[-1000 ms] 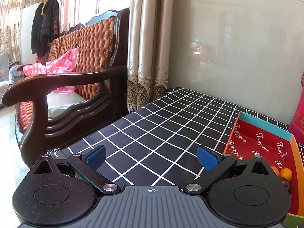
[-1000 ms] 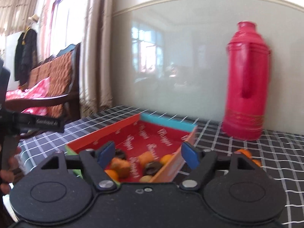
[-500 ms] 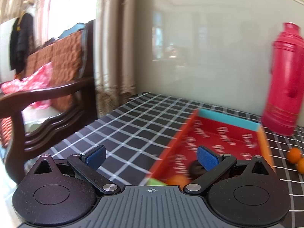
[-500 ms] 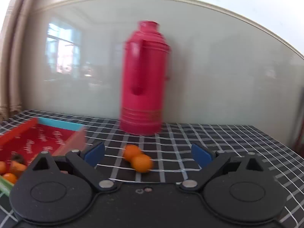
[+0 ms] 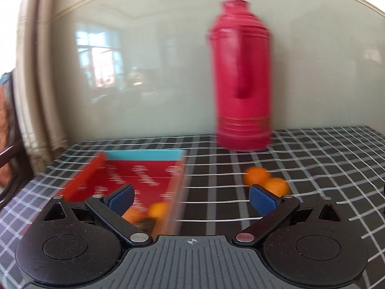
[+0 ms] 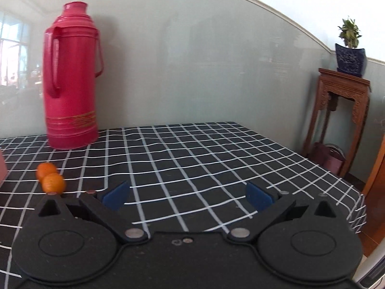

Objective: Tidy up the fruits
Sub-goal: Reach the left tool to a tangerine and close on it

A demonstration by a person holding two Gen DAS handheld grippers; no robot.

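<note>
Two small oranges [image 5: 266,180] lie touching each other on the black checked tablecloth, right of a red box [image 5: 134,175] with a teal far wall. The box holds more small fruits [image 5: 157,209] at its near end, partly hidden by my left gripper. The left gripper [image 5: 191,198] is open and empty, above the box's right wall. In the right wrist view the two oranges [image 6: 50,179] lie at the left, beyond the left finger. My right gripper [image 6: 187,196] is open and empty over bare cloth.
A tall red thermos [image 6: 71,77] stands at the back against the grey wall, also in the left wrist view [image 5: 241,77]. A wooden stand [image 6: 341,110] with a potted plant is past the table's right edge [image 6: 346,180]. A curtain [image 5: 31,72] hangs at left.
Both grippers have swung to the right. The left view went from the chair to the box, oranges and thermos. The right view left the box and now faces the table's right part.
</note>
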